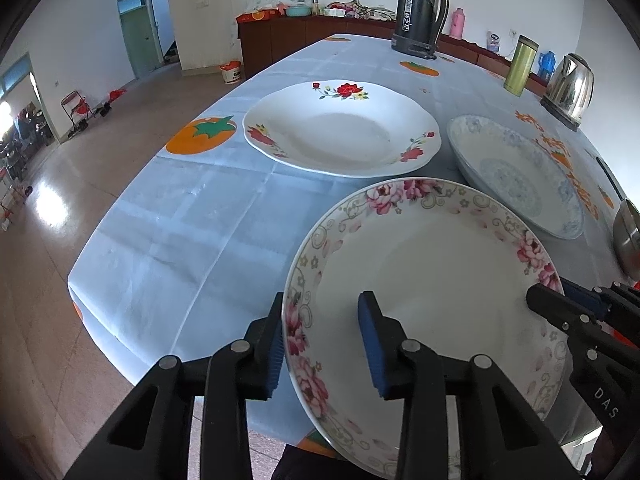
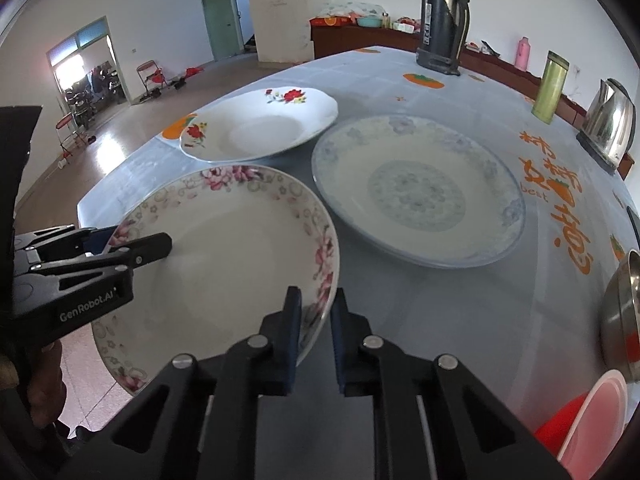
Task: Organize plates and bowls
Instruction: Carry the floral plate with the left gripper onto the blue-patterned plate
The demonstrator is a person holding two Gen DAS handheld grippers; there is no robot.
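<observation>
**2 grippers, 1 plate, and a rim that could slip**

The left gripper (image 1: pixel 324 344) straddles the near-left rim of the pink-flowered plate (image 1: pixel 432 280): 1 blue pad sits outside the rim, the other over the white well. A gap shows between the inner pad and the china, so I judge this side as bracketing the rim, not squeezing it. The right gripper (image 2: pixel 316 336) brackets the opposite rim in the same way, 1 pad inside and 1 outside; whether its pads press the china I cannot tell, though the gap looks narrow.

The plate appears lifted and tilted, its near part overhanging the edge of the table (image 1: pixel 180 240). If either pinch is loose, the glazed rim could slide out and the plate would drop to the floor or strike the table edge. Uneven motion between the 2 hands could also twist the rim free.

Beyond it, resting on the cloth, lie the red-flowered plate (image 1: pixel 340 132) and the blue-patterned plate (image 2: pixel 416 188), side by side and close together. A careless swing could clip either one. A steel bowl (image 2: pixel 620 316) sits at the right edge, and a kettle (image 2: pixel 608 120) stands well apart.
</observation>
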